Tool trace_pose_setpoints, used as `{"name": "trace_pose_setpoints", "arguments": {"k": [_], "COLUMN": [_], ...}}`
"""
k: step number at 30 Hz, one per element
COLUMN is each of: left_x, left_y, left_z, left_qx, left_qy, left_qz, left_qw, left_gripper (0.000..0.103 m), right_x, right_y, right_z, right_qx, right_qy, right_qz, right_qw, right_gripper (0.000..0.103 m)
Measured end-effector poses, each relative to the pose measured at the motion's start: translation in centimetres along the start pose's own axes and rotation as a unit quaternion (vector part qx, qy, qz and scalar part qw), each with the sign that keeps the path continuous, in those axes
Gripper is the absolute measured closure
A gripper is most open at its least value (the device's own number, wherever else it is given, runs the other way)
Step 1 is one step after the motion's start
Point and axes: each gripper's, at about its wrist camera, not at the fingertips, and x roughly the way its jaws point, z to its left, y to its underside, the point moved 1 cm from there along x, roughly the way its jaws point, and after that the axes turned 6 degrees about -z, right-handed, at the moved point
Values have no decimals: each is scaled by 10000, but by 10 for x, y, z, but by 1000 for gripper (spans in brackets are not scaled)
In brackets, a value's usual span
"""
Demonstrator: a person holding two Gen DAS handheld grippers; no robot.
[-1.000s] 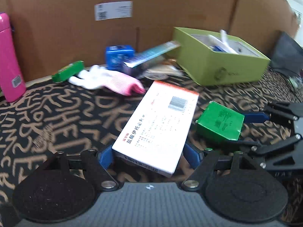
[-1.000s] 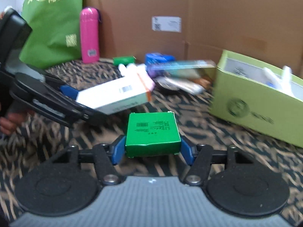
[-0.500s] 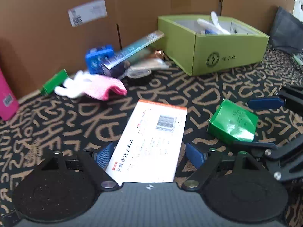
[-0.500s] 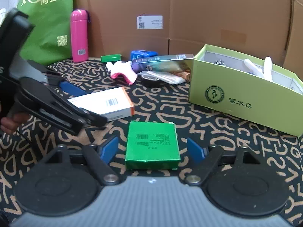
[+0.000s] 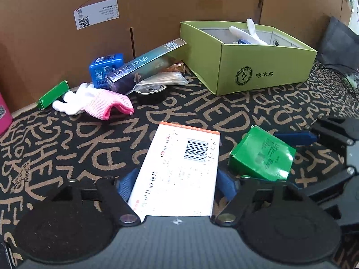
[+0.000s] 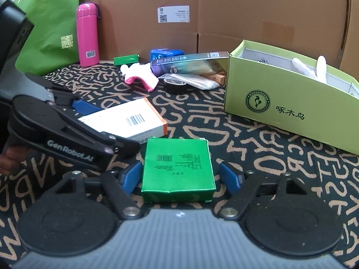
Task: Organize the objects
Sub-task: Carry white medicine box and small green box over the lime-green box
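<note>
Left wrist view: a white box with an orange edge and a barcode lies flat on the black mat with tan lettering, between the blue fingers of the left gripper. The jaws have just been closing in on the box; the left pad sits against its side, while a sliver of gap shows at the right pad, so they stand apart around it rather than clamped. Just to the right lies a green box, flanked by the right gripper, which reaches in from the right edge.

Right wrist view: the same green box rests flat on the mat between the right gripper's blue fingers. Its jaws have also just been closing, yet gaps show on both sides, so they stand apart. The left gripper comes in from the left around the white box, with part of a hand behind it.

Farther back sits an open light green bin holding white gloves. To its left, near the cardboard wall, lie a long dark carton, a roll of black tape, a pink and white glove, a blue container, a slim green box and an upright pink bottle.
</note>
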Motion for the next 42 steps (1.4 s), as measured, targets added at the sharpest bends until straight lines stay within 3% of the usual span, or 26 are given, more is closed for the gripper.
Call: {"name": "trace_pose_setpoints", "arguments": {"k": [2, 13, 18, 25, 33, 42], "left_x": [-1, -11, -21, -24, 15, 90], "left_y": [0, -6, -31, -91, -157, -196], "left_z": [-4, -25, -40, -55, -75, -94], "left_qx": [17, -108, -62, -150, -451, -462], "left_qy": [73, 704, 973, 1227, 1118, 582], "left_qz": [2, -44, -371, -937, -1251, -1147], "left_qw": [10000, 9975, 9945, 9879, 9848, 9906], "left_gripper": [30, 31, 31, 31, 30, 30], "right_x": [-2, -35, -57, -79, -71, -13], "right_y": [1, 12, 3, -27, -65, -90], "right_z": [0, -26, -49, -91, -150, -215], "right_qx": [-2, 229, 368, 319, 316, 425], "right_qy": [-60, 252, 471, 1001, 1583, 1870], "right_qz": [-37, -179, -562, -1232, -1541, -1179], "right_qw": [10000, 9993, 9966, 9868, 9748, 9743], "right_gripper": [41, 42, 42, 42, 42, 42]}}
